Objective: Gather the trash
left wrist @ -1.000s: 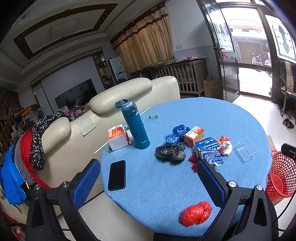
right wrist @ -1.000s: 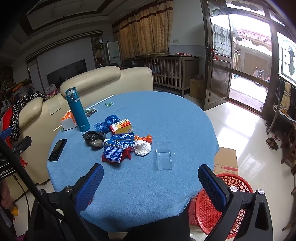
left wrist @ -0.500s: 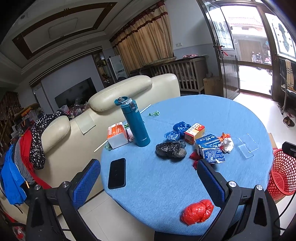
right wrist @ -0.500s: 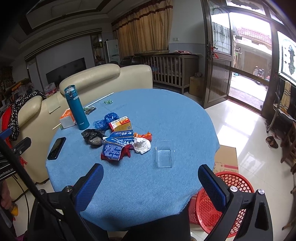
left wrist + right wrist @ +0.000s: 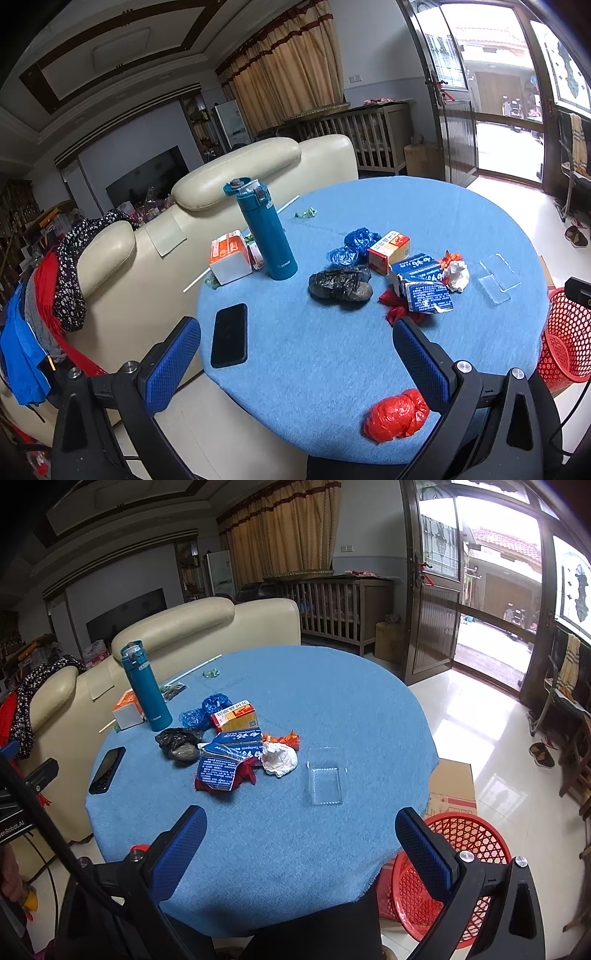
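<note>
Blue cloth covers the round table [image 5: 332,686]. Trash lies in its middle: a black bag [image 5: 340,284], torn blue carton [image 5: 229,757], white tissue [image 5: 279,759]. At 5 o'clock stands a red basket [image 5: 458,849]. Left gripper [image 5: 297,360] and right gripper [image 5: 301,847] both hover wide apart, holding nothing.
</note>
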`<act>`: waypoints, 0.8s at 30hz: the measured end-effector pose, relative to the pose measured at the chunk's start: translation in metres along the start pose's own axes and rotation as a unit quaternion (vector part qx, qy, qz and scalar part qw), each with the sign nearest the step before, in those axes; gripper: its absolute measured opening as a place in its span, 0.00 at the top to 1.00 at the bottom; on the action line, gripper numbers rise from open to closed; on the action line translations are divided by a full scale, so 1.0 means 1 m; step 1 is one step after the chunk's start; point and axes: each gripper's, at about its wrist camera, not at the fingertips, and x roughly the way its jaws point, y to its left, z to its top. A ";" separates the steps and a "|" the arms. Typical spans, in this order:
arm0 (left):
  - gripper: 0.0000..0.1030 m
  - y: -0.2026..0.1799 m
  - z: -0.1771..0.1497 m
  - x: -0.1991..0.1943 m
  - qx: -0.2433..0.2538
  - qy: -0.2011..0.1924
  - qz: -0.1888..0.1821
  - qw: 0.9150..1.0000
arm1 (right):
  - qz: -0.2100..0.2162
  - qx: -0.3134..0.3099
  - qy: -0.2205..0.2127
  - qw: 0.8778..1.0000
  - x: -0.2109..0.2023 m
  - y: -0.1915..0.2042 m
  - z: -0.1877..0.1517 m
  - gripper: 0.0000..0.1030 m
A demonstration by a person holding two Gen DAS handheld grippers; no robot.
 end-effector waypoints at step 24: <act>0.00 -0.062 -0.074 0.130 0.016 0.196 -0.223 0.955 | -0.025 0.021 0.113 0.993 0.156 -0.027 0.015 0.00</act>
